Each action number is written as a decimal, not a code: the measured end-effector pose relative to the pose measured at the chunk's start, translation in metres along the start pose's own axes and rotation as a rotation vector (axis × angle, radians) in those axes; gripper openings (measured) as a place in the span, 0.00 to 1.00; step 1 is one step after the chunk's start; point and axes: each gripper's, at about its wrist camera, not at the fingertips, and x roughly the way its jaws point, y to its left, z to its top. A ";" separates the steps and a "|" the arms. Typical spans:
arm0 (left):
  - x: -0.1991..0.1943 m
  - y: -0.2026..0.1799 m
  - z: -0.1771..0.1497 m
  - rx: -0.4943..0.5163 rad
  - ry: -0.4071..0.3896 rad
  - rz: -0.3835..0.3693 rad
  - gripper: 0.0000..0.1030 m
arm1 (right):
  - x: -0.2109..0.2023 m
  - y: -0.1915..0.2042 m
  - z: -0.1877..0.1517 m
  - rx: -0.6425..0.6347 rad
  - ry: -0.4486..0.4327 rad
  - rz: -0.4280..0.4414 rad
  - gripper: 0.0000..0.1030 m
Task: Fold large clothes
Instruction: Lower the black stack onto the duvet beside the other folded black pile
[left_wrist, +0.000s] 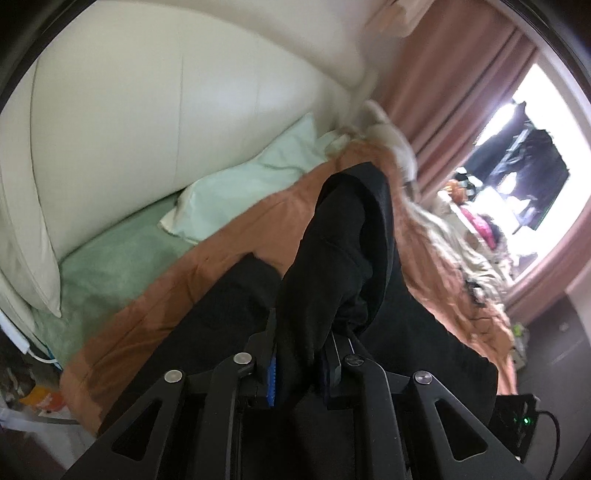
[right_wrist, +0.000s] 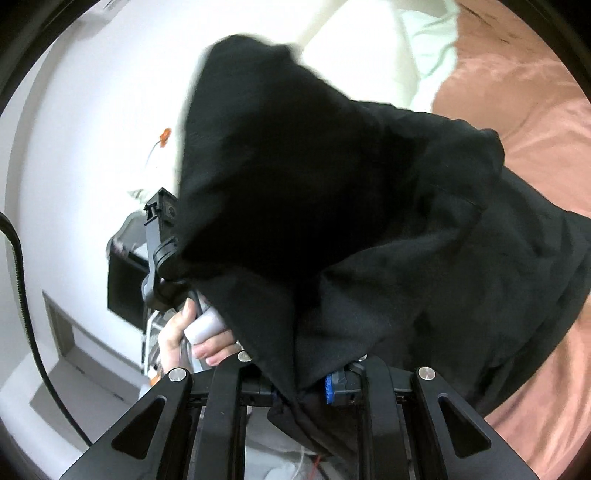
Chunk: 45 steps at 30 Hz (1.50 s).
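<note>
A large black garment (left_wrist: 332, 258) lies on an orange-brown bedspread (left_wrist: 236, 236). My left gripper (left_wrist: 301, 354) is shut on a raised fold of the garment, which stands up between its fingers and hides their tips. In the right wrist view the same black garment (right_wrist: 332, 184) hangs lifted and fills the middle of the frame. My right gripper (right_wrist: 306, 384) is shut on its edge, cloth pinched between the blue pads (right_wrist: 332, 387). The left gripper's body and the hand holding it (right_wrist: 192, 332) show at the left, partly behind the cloth.
A cream padded headboard (left_wrist: 147, 110), a pale green pillow (left_wrist: 243, 184) and a green sheet (left_wrist: 107, 258) lie beyond the garment. Pink curtains (left_wrist: 461, 92) and a bright window (left_wrist: 517, 166) are at right. A black box with a green light (left_wrist: 517, 421) sits at the bed's near corner. A white wall (right_wrist: 92, 147) is at left.
</note>
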 end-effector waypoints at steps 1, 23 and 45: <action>0.008 0.001 -0.001 0.000 0.014 0.028 0.20 | 0.000 -0.008 -0.001 0.011 -0.003 -0.008 0.17; -0.048 0.058 -0.138 -0.091 0.058 0.284 0.70 | 0.003 -0.110 -0.018 0.185 -0.033 -0.165 0.25; -0.029 0.081 -0.185 -0.274 0.112 0.311 0.51 | 0.011 -0.102 -0.012 0.137 -0.006 -0.178 0.18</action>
